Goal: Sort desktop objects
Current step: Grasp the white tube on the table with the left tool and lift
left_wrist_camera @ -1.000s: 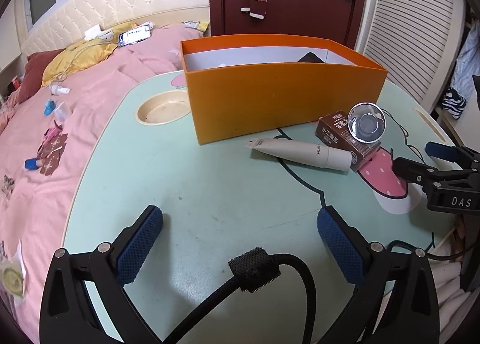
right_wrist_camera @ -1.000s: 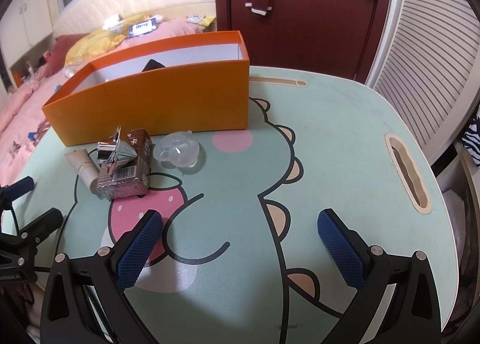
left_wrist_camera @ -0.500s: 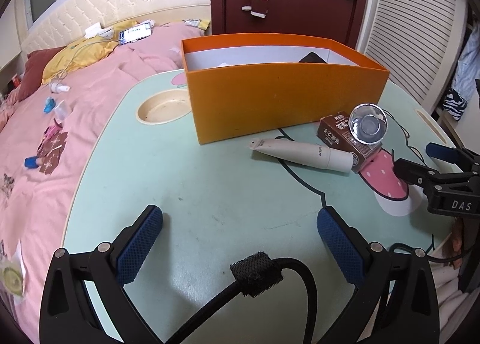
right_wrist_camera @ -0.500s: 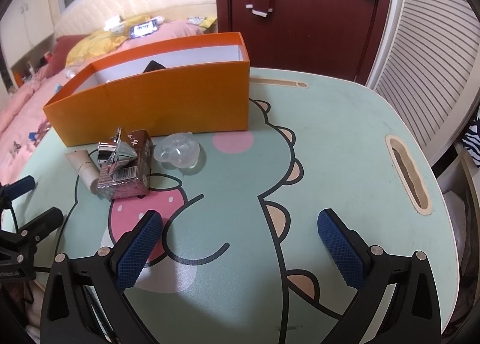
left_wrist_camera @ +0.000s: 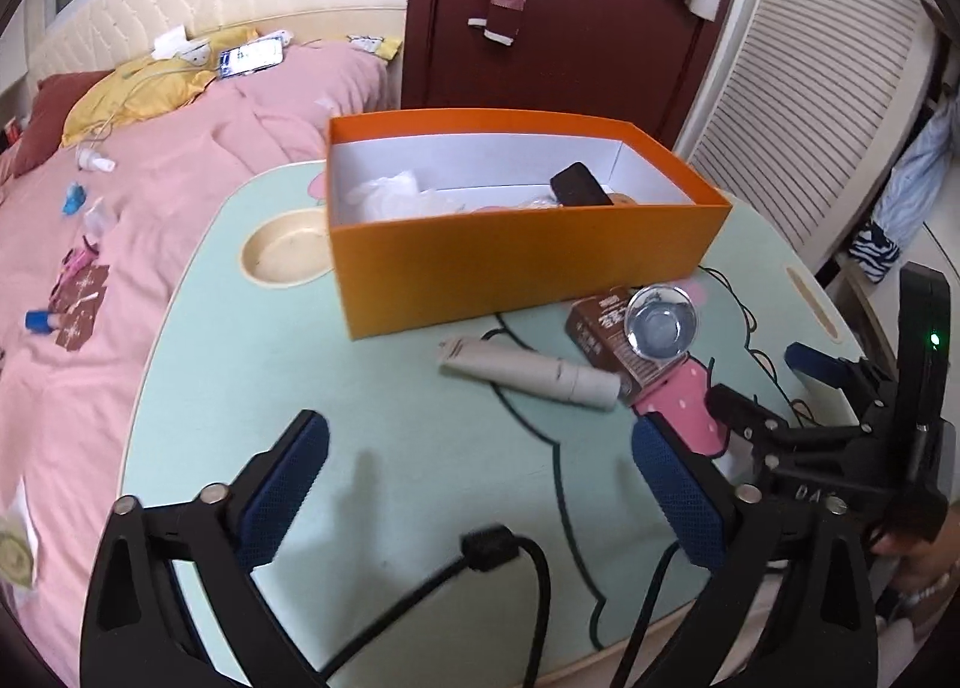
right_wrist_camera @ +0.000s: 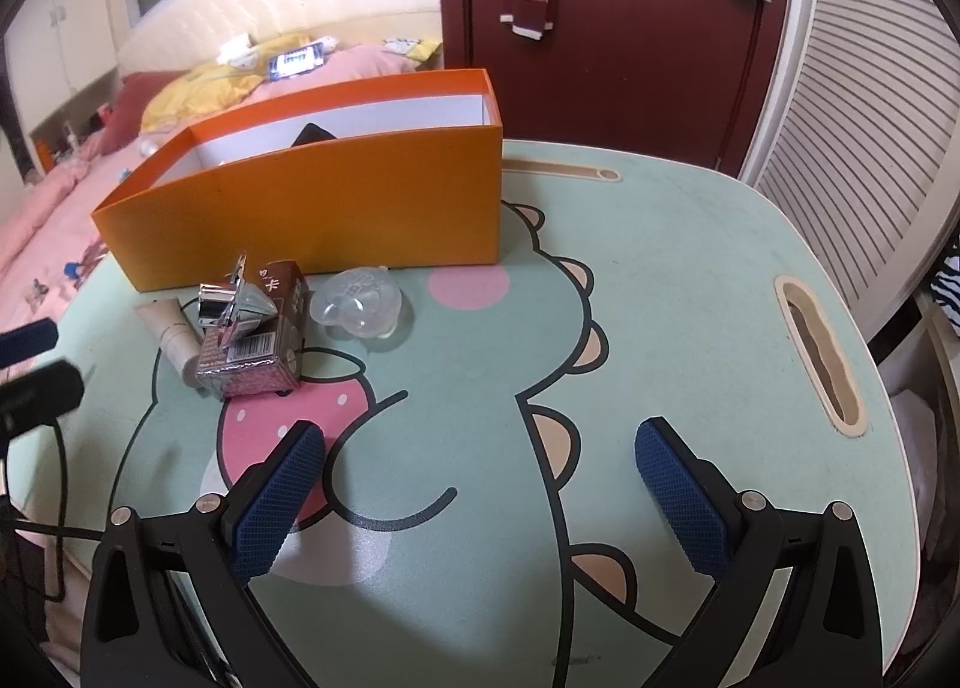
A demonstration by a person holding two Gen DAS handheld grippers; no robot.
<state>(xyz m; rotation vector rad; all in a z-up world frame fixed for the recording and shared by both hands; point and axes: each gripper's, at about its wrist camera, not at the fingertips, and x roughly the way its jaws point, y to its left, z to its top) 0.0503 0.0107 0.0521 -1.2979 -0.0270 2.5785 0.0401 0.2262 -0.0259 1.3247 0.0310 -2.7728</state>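
An orange box [left_wrist_camera: 528,262] stands on the green dinosaur table [left_wrist_camera: 336,388] and holds a dark case [left_wrist_camera: 579,190] and white wrapping. In front of it lie a beige tube [left_wrist_camera: 531,373], a brown carton [left_wrist_camera: 606,337] and a clear round lid [left_wrist_camera: 660,322]. My left gripper [left_wrist_camera: 474,484] is open and empty, above the table short of the tube. My right gripper [right_wrist_camera: 480,493] is open and empty, to the right of the carton [right_wrist_camera: 255,340], a silver clip [right_wrist_camera: 231,301] on it, and the clear lid [right_wrist_camera: 360,307]. The box also shows in the right wrist view [right_wrist_camera: 312,208].
A pink bed [left_wrist_camera: 132,196] with small items lies to the left of the table. A round cup recess [left_wrist_camera: 285,253] sits by the box's left end. A slot [right_wrist_camera: 819,349] is cut near the table's right edge. A dark door [right_wrist_camera: 606,16] stands behind.
My left gripper has risen and tilted, so the inside of the box shows now and the right gripper appears closer. The right gripper has barely moved.
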